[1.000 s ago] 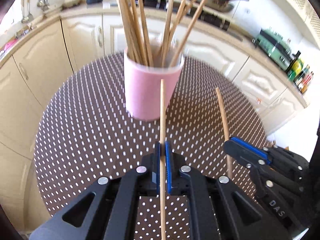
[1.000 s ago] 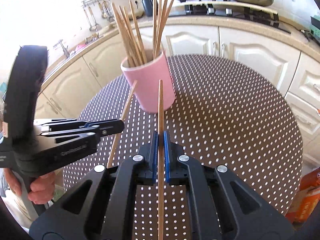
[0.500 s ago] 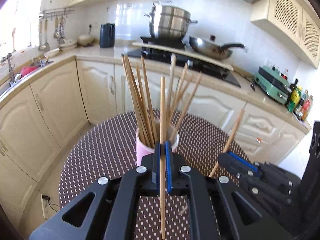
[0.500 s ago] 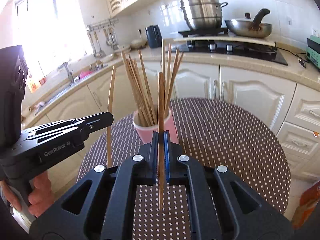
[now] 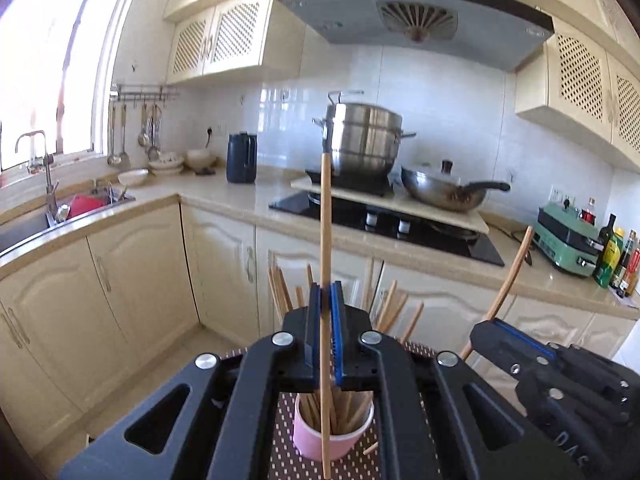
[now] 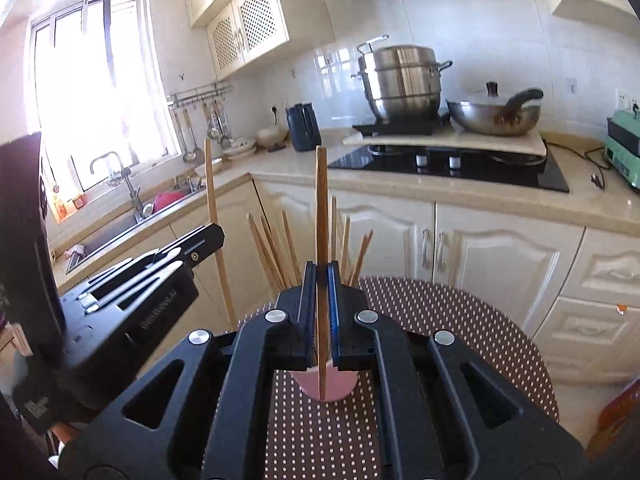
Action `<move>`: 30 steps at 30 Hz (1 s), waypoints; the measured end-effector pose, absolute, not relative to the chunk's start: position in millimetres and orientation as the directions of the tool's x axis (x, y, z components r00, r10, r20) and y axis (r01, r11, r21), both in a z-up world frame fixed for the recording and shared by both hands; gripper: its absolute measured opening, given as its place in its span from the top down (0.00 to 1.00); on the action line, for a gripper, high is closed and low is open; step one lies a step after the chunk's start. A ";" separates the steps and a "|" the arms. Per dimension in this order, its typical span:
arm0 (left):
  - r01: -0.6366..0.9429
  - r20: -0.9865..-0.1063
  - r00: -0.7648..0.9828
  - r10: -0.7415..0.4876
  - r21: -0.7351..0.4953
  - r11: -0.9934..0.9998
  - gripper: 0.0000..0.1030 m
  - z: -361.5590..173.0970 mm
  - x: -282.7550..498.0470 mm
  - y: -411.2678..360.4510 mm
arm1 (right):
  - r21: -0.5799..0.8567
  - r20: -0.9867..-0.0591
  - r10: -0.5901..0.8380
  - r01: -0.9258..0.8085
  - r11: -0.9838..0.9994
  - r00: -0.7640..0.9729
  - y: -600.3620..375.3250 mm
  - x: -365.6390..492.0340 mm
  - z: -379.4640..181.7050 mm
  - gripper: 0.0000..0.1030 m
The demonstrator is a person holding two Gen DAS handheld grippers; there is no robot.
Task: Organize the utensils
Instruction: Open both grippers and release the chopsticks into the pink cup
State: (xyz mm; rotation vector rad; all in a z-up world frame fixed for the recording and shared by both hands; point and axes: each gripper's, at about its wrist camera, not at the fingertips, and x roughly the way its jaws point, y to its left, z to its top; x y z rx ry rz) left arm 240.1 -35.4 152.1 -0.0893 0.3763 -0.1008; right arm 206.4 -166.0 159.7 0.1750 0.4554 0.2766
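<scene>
left tongs (image 5: 326, 300) clamped shut on one upright wooden chopstick (image 5: 325, 220), frame centre. right tongs (image 6: 320, 280) clamped shut on another wooden chopstick (image 6: 321, 208). pink round cup (image 5: 308, 440) full of wooden chopsticks (image 5: 280, 292) on brown dotted table (image 6: 460, 320), lower centre, mostly hidden behind tongs.

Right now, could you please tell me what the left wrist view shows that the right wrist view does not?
Only the left wrist view shows the range hood and the bottles on the counter. Only the right wrist view shows the window in full and the left tongs from the side. Both show the pink cup of chopsticks, the steel pot, the wok, and a chopstick clamped upright in each view's own tongs.
</scene>
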 end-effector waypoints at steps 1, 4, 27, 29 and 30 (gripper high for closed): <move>0.068 -0.341 0.935 -0.098 -0.098 0.993 0.94 155.4 242.9 -36.5 | 0.224 -0.399 0.297 -0.223 0.949 0.867 -166.2 208.3 164.2 0.94; 0.054 -0.294 0.953 -0.078 -0.088 0.995 0.94 162.3 252.2 -40.4 | 0.203 -0.381 0.284 -0.220 0.954 0.880 -164.3 219.0 176.5 0.94; 0.106 -0.298 0.948 -0.110 -0.031 0.994 0.87 61.3 251.5 -14.2 | 0.332 -0.564 0.403 -0.249 0.910 0.721 -171.2 248.4 69.3 0.43; 0.116 -0.290 0.950 -0.118 -0.025 0.993 0.70 58.3 238.2 -10.6 | 0.315 -0.520 0.371 -0.230 0.921 0.770 -178.2 232.2 67.4 0.26; 0.119 -0.284 0.952 -0.119 -0.018 0.993 0.69 58.0 231.7 -9.6 | 0.301 -0.507 0.361 -0.231 0.925 0.783 -180.9 224.0 66.4 0.26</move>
